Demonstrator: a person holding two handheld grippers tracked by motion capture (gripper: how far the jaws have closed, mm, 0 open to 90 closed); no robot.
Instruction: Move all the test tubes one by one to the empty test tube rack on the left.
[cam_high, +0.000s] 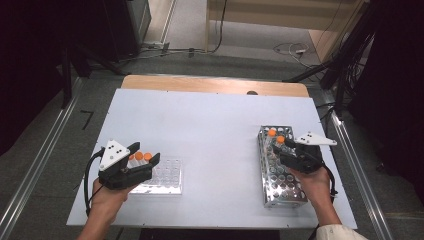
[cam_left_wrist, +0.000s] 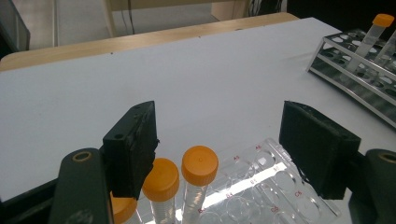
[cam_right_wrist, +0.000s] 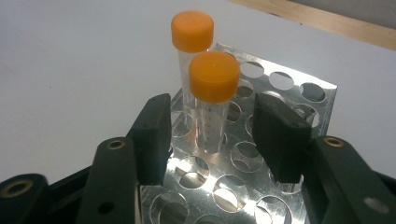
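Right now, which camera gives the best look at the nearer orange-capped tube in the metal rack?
The right gripper view: the nearer tube stands upright, large and sharp, between open jaws. The high view shows it small; the left gripper view cuts it at the frame edge.

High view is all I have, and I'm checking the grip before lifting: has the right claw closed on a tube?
Observer: Not yet. The right gripper view shows the right claw straddling the nearer tube, with a gap at each pad.
Operator: Where does that tube stand?
Observer: Upright in the metal rack, just in front of the second tube, near the rack's far edge.
Operator: And the left claw?
Observer: The left claw is open and holds nothing. Three orange-capped tubes stand in the clear rack, one partly hidden behind a jaw.
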